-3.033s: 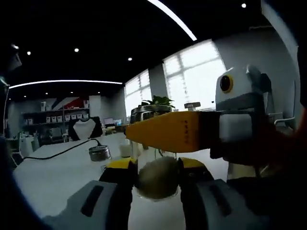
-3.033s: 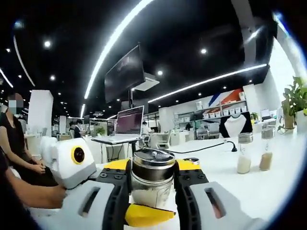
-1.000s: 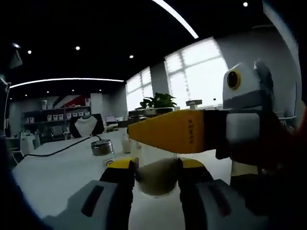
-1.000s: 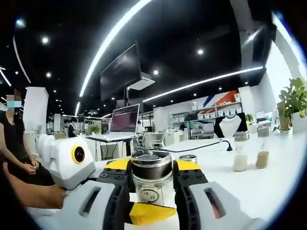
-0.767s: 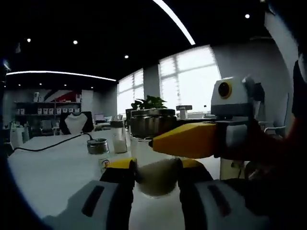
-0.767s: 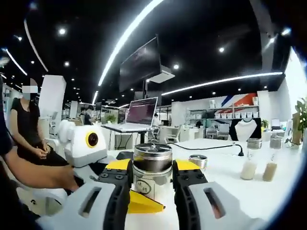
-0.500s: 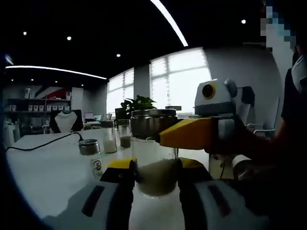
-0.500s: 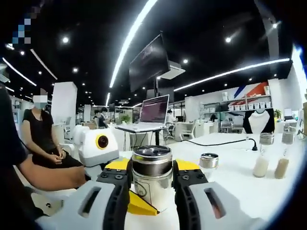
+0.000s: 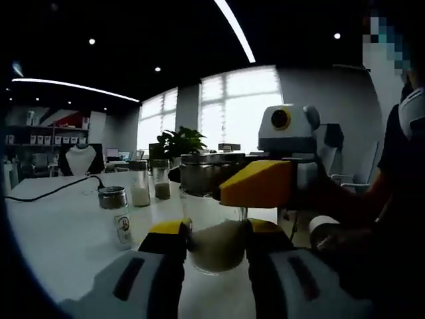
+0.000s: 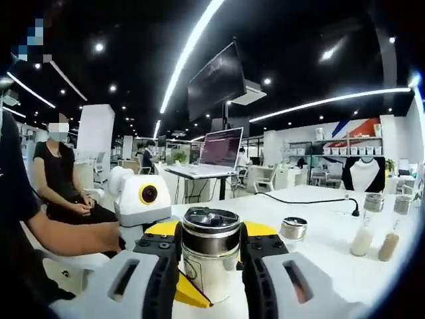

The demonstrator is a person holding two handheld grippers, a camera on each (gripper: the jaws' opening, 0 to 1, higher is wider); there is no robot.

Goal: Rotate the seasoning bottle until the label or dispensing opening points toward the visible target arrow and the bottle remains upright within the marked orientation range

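Note:
The seasoning bottle (image 9: 216,249) is a clear glass jar with pale powder and a steel lid (image 9: 204,174), and it stands upright on the white table (image 9: 60,232). My left gripper (image 9: 214,231) is shut on its lower body. The right gripper's yellow finger (image 9: 255,185) reaches in from the right and presses on the lid. In the right gripper view my right gripper (image 10: 210,234) is shut on the lid (image 10: 210,222) of the bottle (image 10: 207,272). The left gripper's yellow finger (image 10: 182,292) shows beneath. I see no arrow mark.
A small labelled bottle (image 9: 118,218), two shakers (image 9: 139,186) and a black cable (image 9: 53,189) lie on the table to the left. A small tin (image 10: 293,228) and two shakers (image 10: 362,239) stand at the right. A person's forearm (image 10: 73,238) holds the left gripper; another person sits behind.
Both grippers keep their hold. The right gripper's yellow finger, once stretched across the bottle, now shows shorter and further right. Both views have swung, bringing the shakers into the left gripper view.

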